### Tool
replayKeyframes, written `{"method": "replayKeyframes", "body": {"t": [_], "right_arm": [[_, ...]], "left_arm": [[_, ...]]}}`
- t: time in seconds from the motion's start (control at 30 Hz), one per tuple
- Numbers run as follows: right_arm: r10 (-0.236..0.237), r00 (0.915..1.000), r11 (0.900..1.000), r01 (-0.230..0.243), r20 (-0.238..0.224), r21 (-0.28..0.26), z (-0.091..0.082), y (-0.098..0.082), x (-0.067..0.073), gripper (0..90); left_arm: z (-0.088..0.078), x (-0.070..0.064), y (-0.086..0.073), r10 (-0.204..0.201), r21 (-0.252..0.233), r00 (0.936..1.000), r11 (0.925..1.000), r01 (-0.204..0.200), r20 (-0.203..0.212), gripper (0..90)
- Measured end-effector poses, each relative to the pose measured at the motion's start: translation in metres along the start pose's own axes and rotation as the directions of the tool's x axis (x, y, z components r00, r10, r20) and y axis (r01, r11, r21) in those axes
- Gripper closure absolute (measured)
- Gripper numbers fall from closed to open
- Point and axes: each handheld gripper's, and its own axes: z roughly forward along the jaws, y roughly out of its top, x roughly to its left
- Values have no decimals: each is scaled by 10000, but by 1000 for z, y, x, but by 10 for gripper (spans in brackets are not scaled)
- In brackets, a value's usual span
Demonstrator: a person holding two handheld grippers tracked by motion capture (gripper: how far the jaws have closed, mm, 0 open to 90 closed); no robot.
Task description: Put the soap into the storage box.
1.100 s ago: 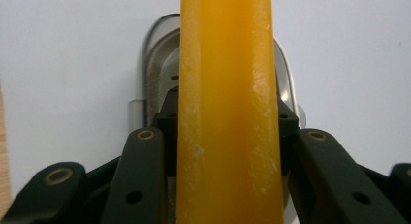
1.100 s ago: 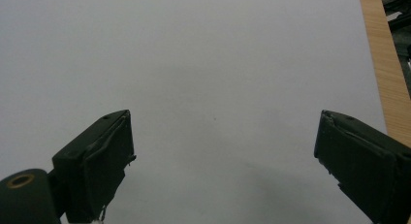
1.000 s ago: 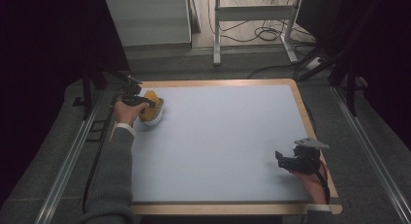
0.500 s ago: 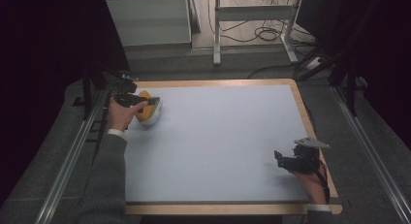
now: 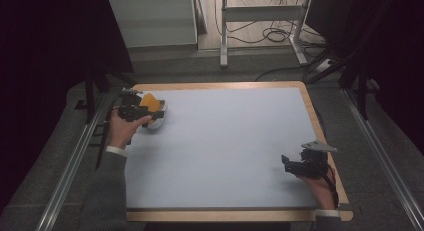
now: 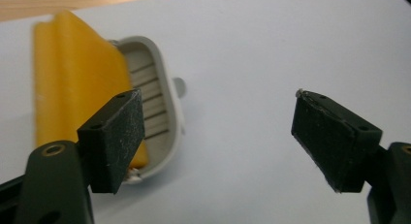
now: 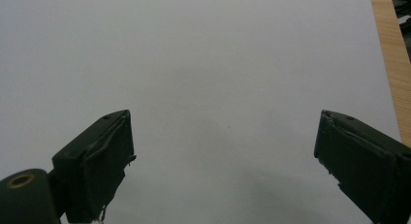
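Both grippers' jaws are gaping empty — the left gripper [image 6: 218, 136], hovering beside the yellow sponge [image 6: 72, 88] in its white ribbed plastic dish [image 6: 160, 103], is risking nudging that dish away.

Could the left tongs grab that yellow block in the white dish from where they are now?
Probably yes. The left tongs are open right beside the yellow block in the white dish, one jaw already overlapping it, and nothing lies between them.

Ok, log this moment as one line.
left claw: open, by yellow sponge in white dish | right claw: open, over bare mat
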Motion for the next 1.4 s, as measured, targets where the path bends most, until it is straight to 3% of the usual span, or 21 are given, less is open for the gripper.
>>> {"method": "replayKeyframes", "body": {"t": [0.03, 0.23, 0.33, 0.5, 0.77, 1.07, 1.27, 1.4], "right_arm": [[-13, 10000, 10000, 13, -6, 24, 0, 0, 0, 70], [-9, 10000, 10000, 9, 27, 14, 0, -1, -1, 70], [7, 10000, 10000, -7, 43, 8, 0, -1, -1, 70], [46, 9999, 10000, -46, 96, -21, -1, -1, -2, 71], [36, 9999, 10000, -36, 124, -13, -1, -1, -2, 70], [8, 9999, 10000, -9, 143, 36, -1, -2, -1, 70], [-61, 9997, 9989, 72, 246, -467, -7, 0, 1, 72], [-16, 9996, 9986, 32, 292, -522, -6, 1, 3, 72]], "left_arm": [[-2, -3, -7, 156, -188, 9999, 9997, -156, -16, 219], [-5, -12, -30, 445, -155, 9987, 9989, -441, 258, 231], [-5, -15, -39, 446, -155, 9984, 9989, -441, 351, 232], [-4, -20, -67, 345, -179, 9979, 9993, -336, 548, 233], [-3, -23, -99, 156, -20, 9983, 9999, -155, 555, 232], [-1, -24, -114, 101, 86, 9976, 9999, -107, 688, 230], [0, -24, -116, 148, 86, 9972, 9998, -155, 726, 230], [0, -23, -117, 175, 112, 9977, 9998, -183, 662, 230]]}}
